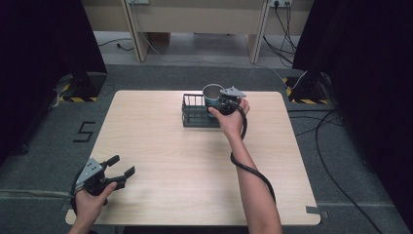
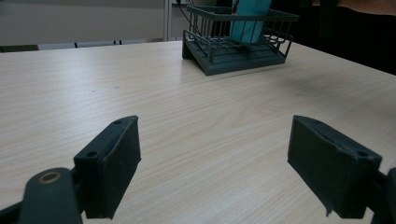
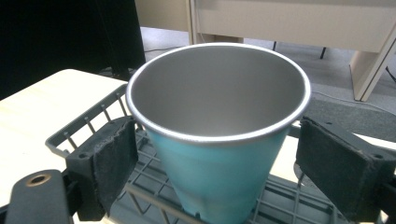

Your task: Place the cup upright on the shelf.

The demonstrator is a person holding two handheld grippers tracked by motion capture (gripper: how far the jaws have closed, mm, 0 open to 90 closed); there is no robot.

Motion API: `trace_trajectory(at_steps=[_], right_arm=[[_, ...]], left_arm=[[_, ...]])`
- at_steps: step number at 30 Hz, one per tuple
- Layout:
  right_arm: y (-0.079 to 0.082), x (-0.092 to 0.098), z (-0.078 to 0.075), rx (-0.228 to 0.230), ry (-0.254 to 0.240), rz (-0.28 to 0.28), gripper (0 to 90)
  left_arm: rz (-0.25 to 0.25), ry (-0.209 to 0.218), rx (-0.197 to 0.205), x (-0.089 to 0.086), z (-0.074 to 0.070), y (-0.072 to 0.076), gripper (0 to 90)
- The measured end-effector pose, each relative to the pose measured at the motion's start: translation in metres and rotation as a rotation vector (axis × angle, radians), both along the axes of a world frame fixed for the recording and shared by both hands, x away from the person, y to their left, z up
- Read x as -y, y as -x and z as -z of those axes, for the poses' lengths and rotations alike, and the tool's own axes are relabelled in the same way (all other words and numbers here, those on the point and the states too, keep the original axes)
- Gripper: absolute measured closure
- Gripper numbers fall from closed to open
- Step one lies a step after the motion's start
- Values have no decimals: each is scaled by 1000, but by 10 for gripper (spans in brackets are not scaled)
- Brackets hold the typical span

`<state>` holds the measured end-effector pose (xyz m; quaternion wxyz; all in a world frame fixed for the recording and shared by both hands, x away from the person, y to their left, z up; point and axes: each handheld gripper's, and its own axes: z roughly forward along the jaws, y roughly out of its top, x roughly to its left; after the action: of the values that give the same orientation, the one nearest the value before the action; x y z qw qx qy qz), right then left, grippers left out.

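A teal cup [image 3: 224,163] with a bare metal inside stands upright in a dark wire basket [image 3: 83,125] at the table's far middle [image 1: 194,116]. My right gripper [image 3: 217,156] is open, one jaw on each side of the cup, with small gaps to its wall. In the high view the right gripper [image 1: 225,101] sits at the cup [image 1: 212,92] from the near right. My left gripper [image 1: 122,166] is open and empty, low over the table's near left corner. Its own view shows its gripper [image 2: 215,163] aimed at the basket [image 2: 243,53] and cup [image 2: 250,18] far ahead.
The light wooden table [image 1: 185,175] lies bare between the grippers. A cable [image 1: 253,170] trails from the right gripper along the forearm. Black curtains stand left and right, cables lie on the floor at the right, and a pale desk stands behind.
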<state>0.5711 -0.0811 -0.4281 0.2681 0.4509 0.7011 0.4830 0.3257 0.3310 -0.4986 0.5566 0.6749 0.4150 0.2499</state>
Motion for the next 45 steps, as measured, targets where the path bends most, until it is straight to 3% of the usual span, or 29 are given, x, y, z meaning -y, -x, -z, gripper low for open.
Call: trace_trajectory(at_steps=[15, 26, 45], right_arm=[[34, 26, -3, 1, -20, -23, 143], [60, 45, 4, -5, -47, -28, 148], [97, 75, 16, -13, -26, -3, 154]], left_arm=[[-1, -3, -1, 0, 0, 0, 165], [-3, -6, -1, 1, 0, 0, 166], [-4, -11, -2, 1, 0, 0, 166]])
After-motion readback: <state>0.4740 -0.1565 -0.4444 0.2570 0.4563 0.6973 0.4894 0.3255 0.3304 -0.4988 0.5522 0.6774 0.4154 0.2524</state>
